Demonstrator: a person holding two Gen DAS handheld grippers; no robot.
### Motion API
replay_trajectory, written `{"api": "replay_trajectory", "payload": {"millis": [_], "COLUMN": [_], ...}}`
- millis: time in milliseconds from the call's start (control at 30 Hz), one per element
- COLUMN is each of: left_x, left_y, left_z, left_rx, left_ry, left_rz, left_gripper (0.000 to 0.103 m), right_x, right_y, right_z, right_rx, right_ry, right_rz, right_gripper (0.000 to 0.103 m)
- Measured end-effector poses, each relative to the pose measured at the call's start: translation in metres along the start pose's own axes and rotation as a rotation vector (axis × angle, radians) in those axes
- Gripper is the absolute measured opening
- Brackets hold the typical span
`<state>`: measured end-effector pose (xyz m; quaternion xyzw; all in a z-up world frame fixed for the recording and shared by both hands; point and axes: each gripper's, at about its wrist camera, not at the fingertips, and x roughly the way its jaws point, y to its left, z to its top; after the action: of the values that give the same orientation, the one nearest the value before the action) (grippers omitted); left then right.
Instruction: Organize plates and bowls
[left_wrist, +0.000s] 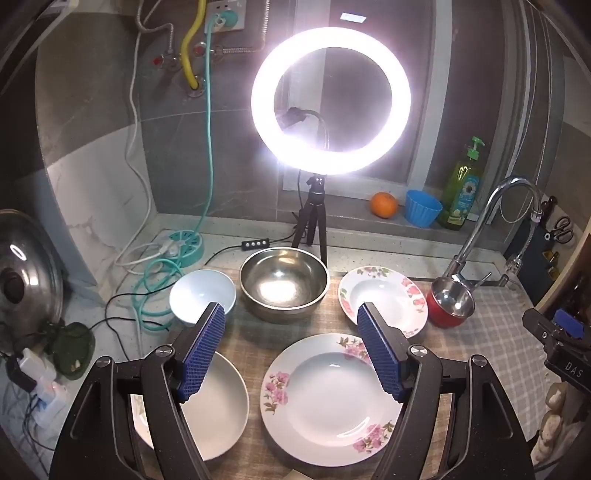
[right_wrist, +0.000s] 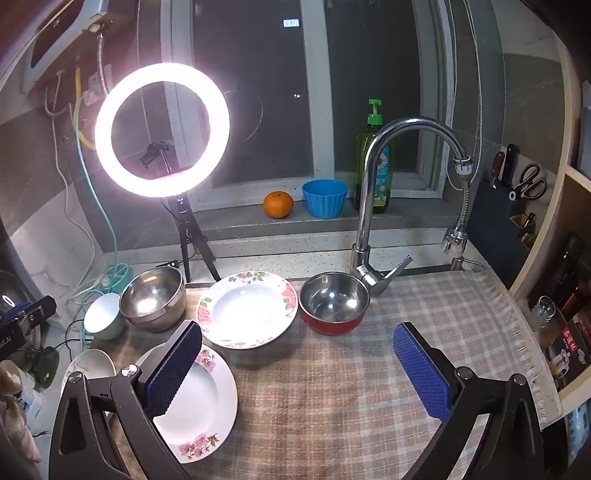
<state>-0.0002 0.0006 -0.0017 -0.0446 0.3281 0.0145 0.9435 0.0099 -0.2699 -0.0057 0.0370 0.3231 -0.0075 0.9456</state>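
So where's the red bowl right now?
The red bowl sits on the checked cloth below the faucet, right of the rear floral plate.

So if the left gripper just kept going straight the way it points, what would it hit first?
Probably the large steel bowl: it sits centred ahead of the open left gripper, past the pink-flowered plate lying beneath the fingers. Depth is unclear, so it might meet the cloth just short of it.

Three plates (left_wrist: 328, 398) (left_wrist: 384, 295) (left_wrist: 218, 402) and three bowls (left_wrist: 284, 282) (left_wrist: 202, 295) (left_wrist: 451, 302) sit around the ring light (left_wrist: 330, 99), one orange (left_wrist: 384, 205) behind.
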Motion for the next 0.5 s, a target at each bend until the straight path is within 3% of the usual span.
{"api": "replay_trajectory", "payload": {"millis": [133, 500], "left_x": [0.004, 0.006], "left_y": [0.003, -0.001], "left_z": [-0.001, -0.004], "left_rx": [-0.003, -0.001], "left_ry": [0.012, 0.023], "left_rz": [-0.003, -0.023], "left_gripper": [0.074, 0.074], "right_x": [0.007, 0.004], "right_y": [-0.009, -0.014], "right_z": [0.005, 0.001], "right_rx": [0.024, 0.0], "right_ry": [0.033, 0.004], "right_rz": [0.01, -0.042], "right_gripper": [0.102, 0.102]}}
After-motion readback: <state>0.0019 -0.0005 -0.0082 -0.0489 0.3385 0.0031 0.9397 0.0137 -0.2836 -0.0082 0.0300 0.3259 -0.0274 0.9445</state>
